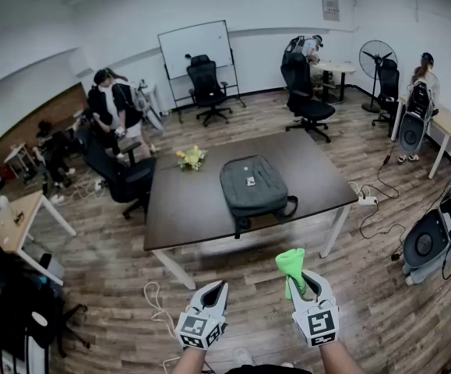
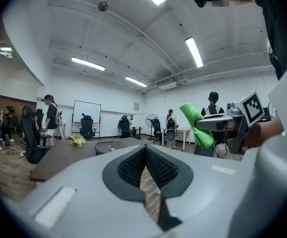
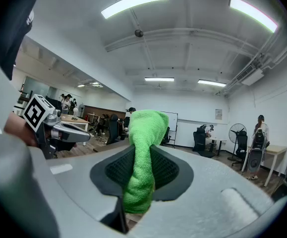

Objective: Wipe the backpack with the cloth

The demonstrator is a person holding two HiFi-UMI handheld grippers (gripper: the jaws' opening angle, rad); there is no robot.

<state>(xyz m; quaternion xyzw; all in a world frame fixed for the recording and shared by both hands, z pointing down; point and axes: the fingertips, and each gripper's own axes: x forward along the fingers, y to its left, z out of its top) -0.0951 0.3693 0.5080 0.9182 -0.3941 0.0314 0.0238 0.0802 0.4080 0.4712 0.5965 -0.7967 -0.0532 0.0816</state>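
A dark grey backpack (image 1: 252, 186) lies flat on the dark table (image 1: 186, 209), well ahead of both grippers. My right gripper (image 1: 303, 280) is shut on a bright green cloth (image 1: 291, 266), which sticks up between its jaws; the right gripper view shows the cloth (image 3: 142, 152) pinched between the pads. My left gripper (image 1: 212, 293) is held beside it, jaws shut with nothing between them. In the left gripper view the backpack (image 2: 112, 146) shows low on the table, and the green cloth (image 2: 197, 124) hangs in the other gripper to the right.
A small yellow flower bunch (image 1: 190, 158) sits on the table's far left corner. Office chairs (image 1: 209, 88) (image 1: 124, 178), a whiteboard (image 1: 196, 48), a fan (image 1: 377, 57) and several people stand around the room. A power strip and cables (image 1: 368, 201) lie on the floor right of the table.
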